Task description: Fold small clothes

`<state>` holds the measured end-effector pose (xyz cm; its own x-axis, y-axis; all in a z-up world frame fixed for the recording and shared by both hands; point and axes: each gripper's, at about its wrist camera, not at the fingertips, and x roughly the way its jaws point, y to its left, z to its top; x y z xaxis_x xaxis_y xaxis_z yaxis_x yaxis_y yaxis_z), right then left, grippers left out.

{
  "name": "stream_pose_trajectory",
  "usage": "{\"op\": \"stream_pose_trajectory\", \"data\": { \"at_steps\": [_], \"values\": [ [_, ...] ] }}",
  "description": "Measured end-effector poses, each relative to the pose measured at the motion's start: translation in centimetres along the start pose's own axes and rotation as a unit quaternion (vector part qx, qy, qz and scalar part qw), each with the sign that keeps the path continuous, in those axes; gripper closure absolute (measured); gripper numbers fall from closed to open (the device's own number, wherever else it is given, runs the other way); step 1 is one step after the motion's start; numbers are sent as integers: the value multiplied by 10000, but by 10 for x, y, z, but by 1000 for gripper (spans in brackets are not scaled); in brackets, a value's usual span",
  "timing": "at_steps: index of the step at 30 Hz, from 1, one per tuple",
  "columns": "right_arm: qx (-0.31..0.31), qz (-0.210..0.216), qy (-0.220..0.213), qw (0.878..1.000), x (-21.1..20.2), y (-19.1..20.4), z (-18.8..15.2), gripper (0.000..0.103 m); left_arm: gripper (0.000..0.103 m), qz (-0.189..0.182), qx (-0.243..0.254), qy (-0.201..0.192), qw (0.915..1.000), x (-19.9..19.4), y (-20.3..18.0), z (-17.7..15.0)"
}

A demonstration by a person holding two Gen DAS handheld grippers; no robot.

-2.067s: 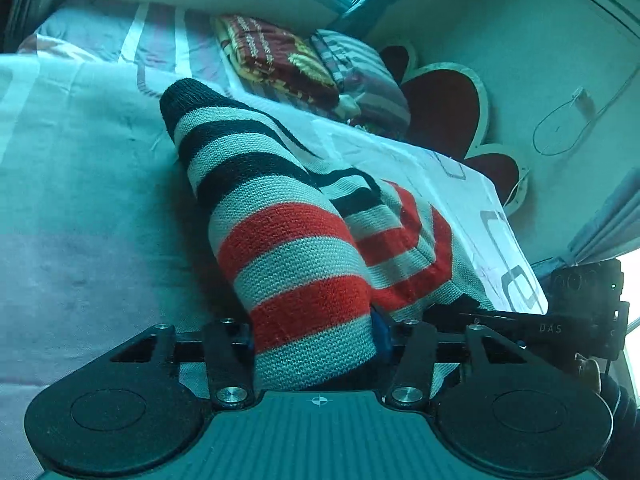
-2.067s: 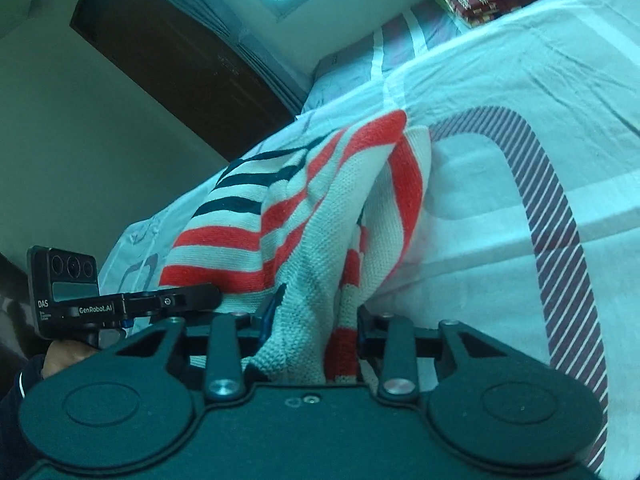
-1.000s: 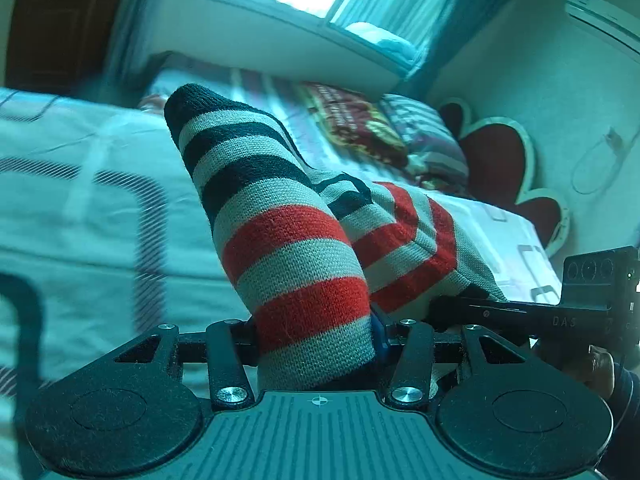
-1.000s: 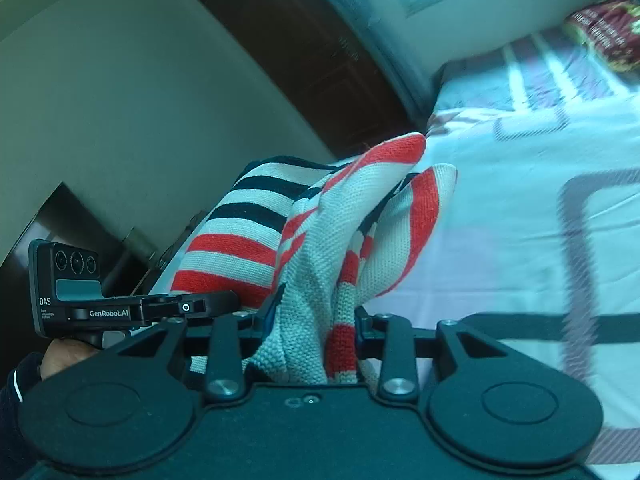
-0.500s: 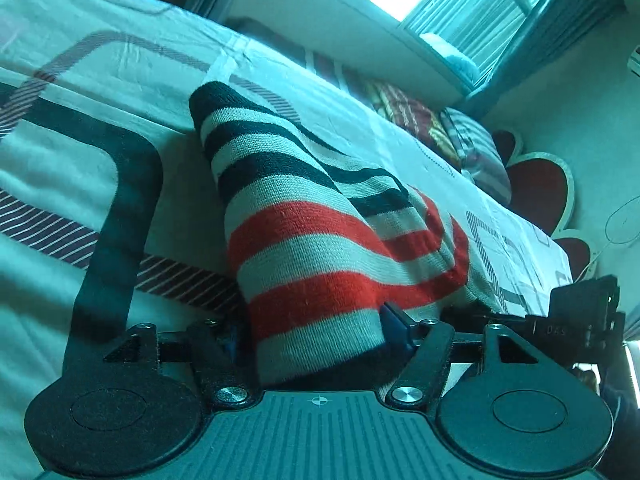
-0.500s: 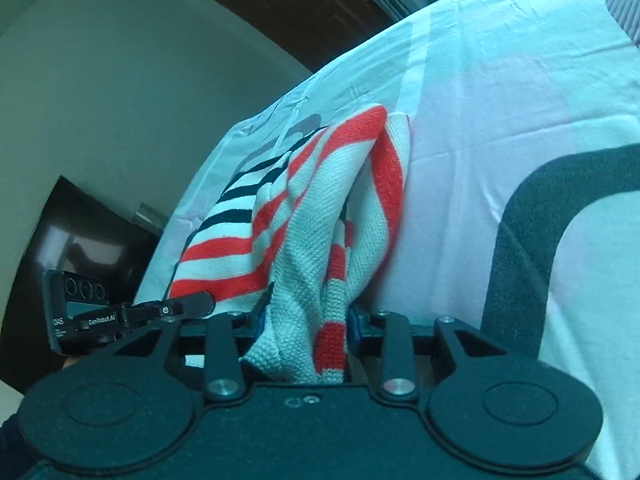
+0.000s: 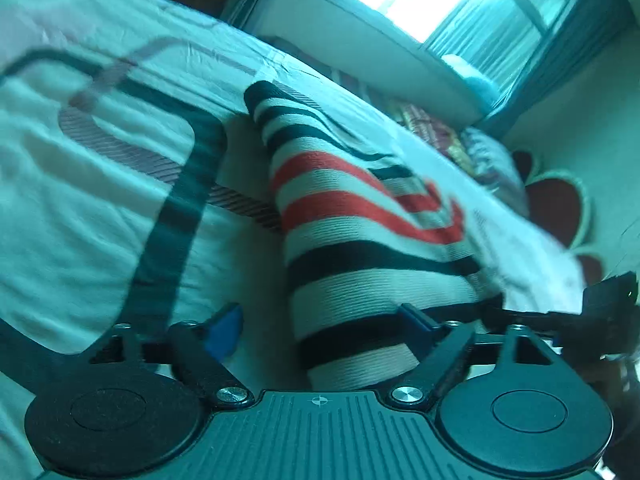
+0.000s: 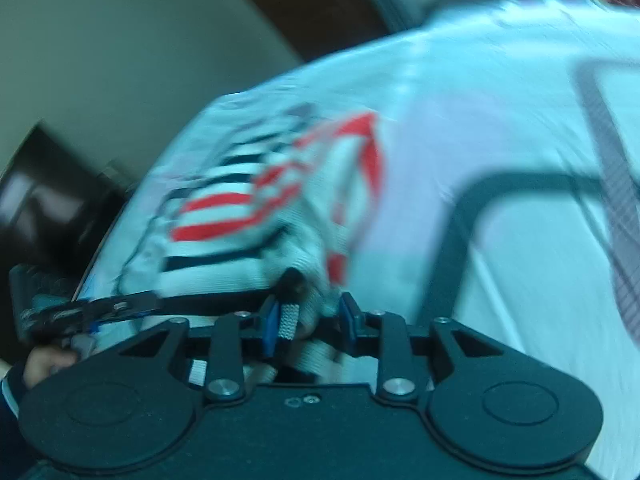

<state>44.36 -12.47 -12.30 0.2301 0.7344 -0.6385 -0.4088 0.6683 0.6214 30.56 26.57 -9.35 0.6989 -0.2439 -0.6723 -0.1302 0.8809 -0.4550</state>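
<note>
Left gripper (image 7: 320, 330): jaws now stand wide apart, where half a second ago they were clamped on the striped knit garment (image 7: 360, 232). The knit lies between the fingers, apparently released and resting on the bedsheet (image 7: 80, 208).

Right gripper (image 8: 308, 322): jaws narrow, a bunch of the same garment (image 8: 256, 216) between them; blur prevents confirming a firm grip, though they look slightly wider than before.

Judgement: the garment has been laid down and this fold is being let go.

Containers: none visible.
</note>
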Motion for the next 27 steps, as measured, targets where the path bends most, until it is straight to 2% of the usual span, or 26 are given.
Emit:
{"op": "stream_pose_trajectory", "data": {
  "at_steps": [4,6,8,11,12,13,15,19,21,24,27],
  "values": [
    [1024,543,-363,9926,-9,-19,-13,66,18,177,20,-28,9998,-12,-6,-3],
    [1043,521,-461,9921,-17,-18,-22,69,18,352,175,-99,9992,-26,-13,-8],
    [802,425,-591,9941,-31,-5,-30,68,18,615,284,-253,9974,-45,-22,-17],
    [5,-32,-784,9969,-61,33,-47,61,17,912,468,-519,9934,-78,-47,-38],
    [-244,-227,-823,9961,-69,46,-52,50,12,1016,511,-597,9917,-88,-59,-47],
    [-507,-423,-875,9940,-78,59,-59,29,1,1101,634,-678,9896,-100,-72,-56],
    [-907,-825,-1071,9867,-98,82,-76,7,0,1286,898,-847,9840,-120,-97,-74],
    [-1267,-1285,-1307,9749,-127,122,-110,1,0,1555,1175,-965,9761,-155,-133,-104],
    [-1449,-1471,-1401,9684,-142,140,-130,1,0,1488,1190,-1093,9756,-176,-145,-118],
    [-1788,-1997,-1471,9521,-156,160,-157,1,0,1389,1065,-1220,9770,-206,-158,-138],
    [-2041,-2054,-1712,9417,-171,179,-181,1,0,1416,1075,-1380,9743,-229,-170,-157]
  ]
}}
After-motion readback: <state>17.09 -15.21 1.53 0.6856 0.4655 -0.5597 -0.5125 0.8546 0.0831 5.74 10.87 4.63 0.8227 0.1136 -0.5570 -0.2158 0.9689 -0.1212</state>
